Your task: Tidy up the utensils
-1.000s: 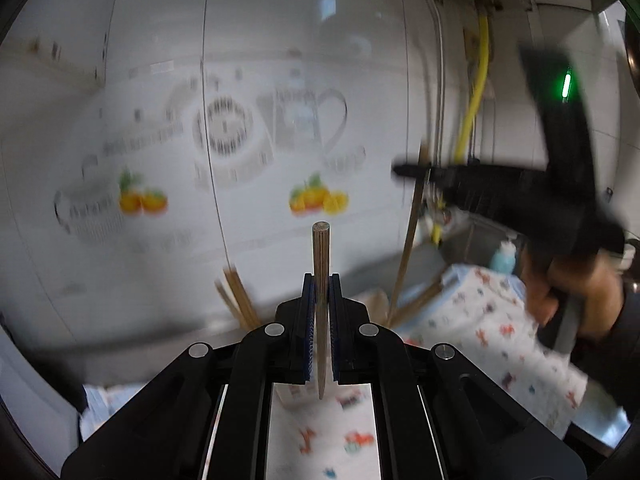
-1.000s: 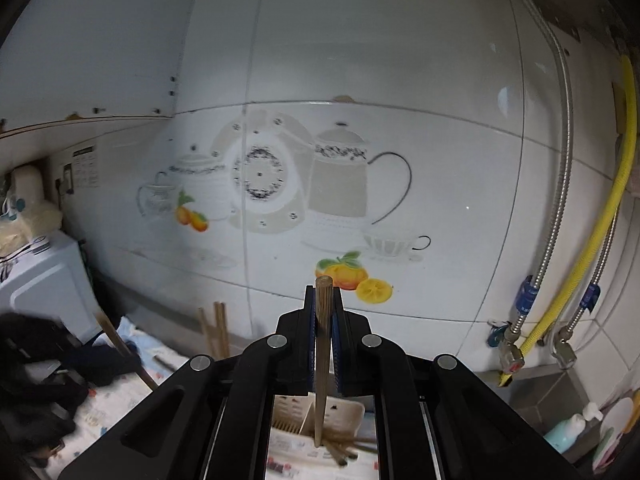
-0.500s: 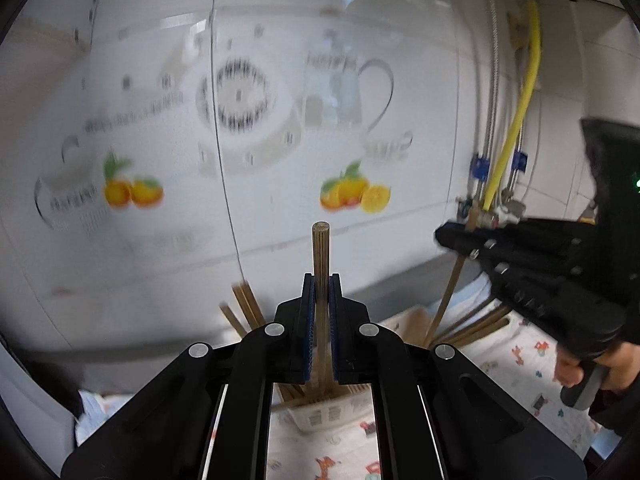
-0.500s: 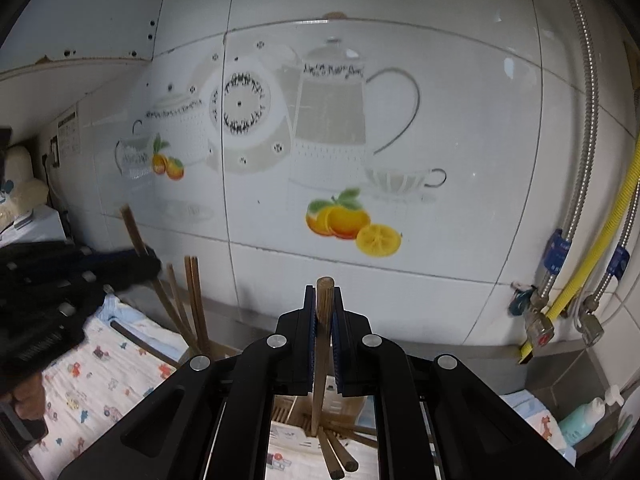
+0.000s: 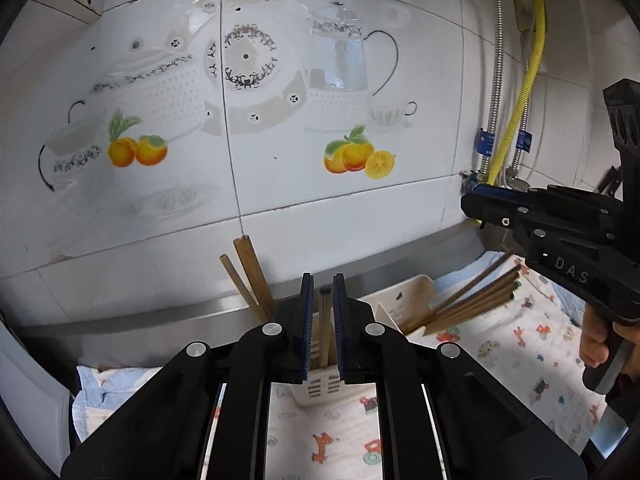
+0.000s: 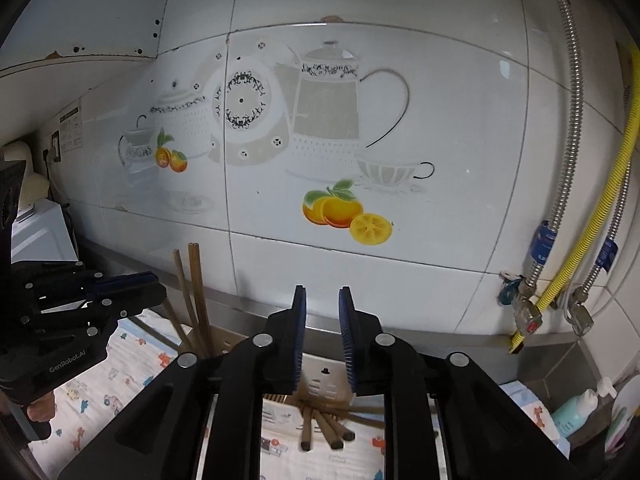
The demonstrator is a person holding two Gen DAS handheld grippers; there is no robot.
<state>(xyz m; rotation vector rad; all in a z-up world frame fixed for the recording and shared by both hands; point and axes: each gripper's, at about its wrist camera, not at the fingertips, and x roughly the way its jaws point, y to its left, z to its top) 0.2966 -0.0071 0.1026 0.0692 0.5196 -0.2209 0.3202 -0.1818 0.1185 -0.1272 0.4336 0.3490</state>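
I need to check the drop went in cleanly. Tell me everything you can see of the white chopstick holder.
The chopstick holder is a white plastic box with slotted vents low on its front wall. It stands upright on the printed cloth by the tiled wall, largely hidden behind the left gripper. Brown chopsticks lean out at its left; one chopstick stands in it between the opened pads. More chopsticks lie against its right side.

A steel counter (image 5: 168, 316) runs along a tiled wall. A cloth (image 5: 520, 344) printed with small cartoon animals covers it. On the cloth stands a white slotted holder (image 5: 404, 296) with chopsticks, and a loose bundle of brown chopsticks (image 5: 476, 300) lies beside it.
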